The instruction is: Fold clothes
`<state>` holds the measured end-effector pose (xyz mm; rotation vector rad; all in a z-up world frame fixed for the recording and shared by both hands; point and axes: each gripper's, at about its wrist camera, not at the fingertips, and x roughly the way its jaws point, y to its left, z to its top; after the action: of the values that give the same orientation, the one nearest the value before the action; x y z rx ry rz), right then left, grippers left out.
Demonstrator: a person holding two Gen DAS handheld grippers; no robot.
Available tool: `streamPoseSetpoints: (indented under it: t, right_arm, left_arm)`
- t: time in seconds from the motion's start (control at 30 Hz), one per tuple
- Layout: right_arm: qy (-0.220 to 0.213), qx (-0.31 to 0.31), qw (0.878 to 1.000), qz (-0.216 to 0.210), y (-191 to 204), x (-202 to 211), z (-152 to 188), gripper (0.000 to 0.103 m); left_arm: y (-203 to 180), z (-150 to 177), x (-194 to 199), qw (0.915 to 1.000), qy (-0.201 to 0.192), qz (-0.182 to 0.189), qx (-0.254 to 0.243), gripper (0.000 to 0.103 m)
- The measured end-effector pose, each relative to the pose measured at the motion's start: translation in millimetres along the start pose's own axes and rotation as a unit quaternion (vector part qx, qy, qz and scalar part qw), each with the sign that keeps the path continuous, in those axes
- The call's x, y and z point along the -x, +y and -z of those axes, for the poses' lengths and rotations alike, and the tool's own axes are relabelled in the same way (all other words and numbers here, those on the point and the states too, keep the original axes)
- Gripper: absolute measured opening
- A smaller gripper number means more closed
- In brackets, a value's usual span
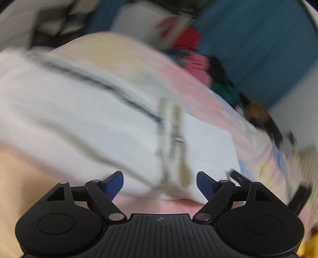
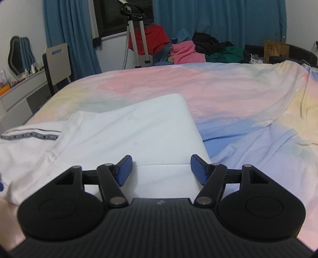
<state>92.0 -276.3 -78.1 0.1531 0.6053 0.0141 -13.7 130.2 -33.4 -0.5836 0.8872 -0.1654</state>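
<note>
A white garment (image 2: 127, 131) with a dark patterned stripe (image 2: 29, 136) lies partly folded on the pastel bedsheet (image 2: 238, 95). My right gripper (image 2: 161, 168) is open and empty, just above the garment's near right corner. In the blurred left wrist view the same white garment (image 1: 79, 119) with its dark stripe (image 1: 103, 85) fills the middle. My left gripper (image 1: 160, 184) is open and empty over the garment's near edge. The other gripper's black frame (image 1: 298, 198) shows at the right edge.
A pile of pink, black and green clothes (image 2: 206, 49) sits at the bed's far side. A red garment hangs on a stand (image 2: 143, 41) by blue curtains (image 2: 218, 17). A chair (image 2: 57, 61) and dresser (image 2: 19, 93) stand left. A cardboard box (image 2: 275, 50) is far right.
</note>
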Motion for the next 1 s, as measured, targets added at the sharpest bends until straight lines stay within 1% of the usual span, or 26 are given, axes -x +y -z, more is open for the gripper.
streamPoseSetpoints:
  t: [0.03,0.07,0.13,0.2,0.27,0.33,0.4,0.43,0.53,0.57,0.67,0.73,0.8,0.83,0.9,0.93,0.97,1.0]
  right_arm:
    - [-0.001,-0.003,1.0,-0.001,-0.6,2.2,-0.8,0.067]
    - [-0.002,-0.005,1.0,-0.003,-0.7,4.0,-1.7,0.067]
    - [-0.004,-0.007,1.0,-0.006,1.4,5.4,-2.5,0.067]
    - [-0.008,-0.008,1.0,-0.012,4.8,5.1,-2.3,0.067]
    - [-0.01,-0.008,1.0,-0.023,8.9,4.6,-1.9,0.067]
    - [-0.01,0.001,0.999,-0.033,14.5,4.3,-1.3,0.067]
    - [-0.012,0.016,0.999,-0.04,21.7,5.0,-0.5,0.067]
    - [-0.013,0.024,0.999,-0.044,26.2,5.6,0.0,0.067]
    - [-0.018,0.047,0.997,-0.064,41.9,9.8,0.8,0.067]
    - [-0.02,0.055,0.996,-0.072,47.3,12.1,1.1,0.067]
    - [-0.031,0.086,0.991,-0.101,65.6,19.5,5.4,0.067]
    - [-0.025,0.108,0.986,-0.122,79.2,18.7,10.5,0.067]
    - [-0.003,0.13,0.982,-0.137,91.8,10.5,17.5,0.067]
    - [0.008,0.14,0.98,-0.141,97.2,5.6,21.2,0.067]
    - [0.028,0.156,0.978,-0.137,104.5,-7.1,29.8,0.068]
    - [0.033,0.163,0.977,-0.135,107.1,-11.4,32.9,0.068]
    - [0.028,0.166,0.976,-0.136,107.4,-11.4,32.9,0.068]
    - [0.027,0.161,0.977,-0.138,106.0,-10.4,30.9,0.067]
  left_arm:
    - [18.5,-4.2,4.1,0.9989,0.001,-0.015,0.044,0.09]
    - [37.0,-8.4,8.1,0.9956,0.003,-0.031,0.089,0.091]
    - [69.8,-16.8,10.3,0.9837,-0.003,-0.054,0.171,0.091]
    - [100.0,-25.2,8.8,0.9655,-0.014,-0.073,0.249,0.09]
    - [129.5,-33.8,6.9,0.9412,-0.025,-0.087,0.326,0.09]
    - [150.3,-43.3,4.0,0.9175,-0.048,-0.07,0.388,0.09]
    - [164.2,-56.0,2.1,0.9024,-0.081,-0.065,0.418,0.089]
    - [168.3,-63.1,1.5,0.9011,-0.095,-0.068,0.418,0.089]
    - [179.6,-81.3,1.8,0.8993,-0.134,-0.084,0.408,0.081]
    - [183.7,-86.7,2.1,0.8985,-0.147,-0.091,0.403,0.078]
    - [198.6,-98.5,2.4,0.894,-0.185,-0.119,0.391,0.063]
    - [203.4,-104.1,0.9,0.8943,-0.197,-0.13,0.38,0.058]
    - [203.2,-112.0,1.0,0.898,-0.208,-0.14,0.362,0.05]
    - [200.1,-115.8,-0.2,0.9019,-0.213,-0.147,0.346,0.047]
    - [188.1,-123.6,-1.3,0.9102,-0.222,-0.166,0.308,0.034]
    - [180.3,-127.4,-1.9,0.9136,-0.227,-0.176,0.288,0.03]
    - [171.4,-129.3,-0.2,0.9159,-0.234,-0.183,0.269,0.023]
    - [162.0,-128.9,4.1,0.9174,-0.244,-0.187,0.252,0.019]
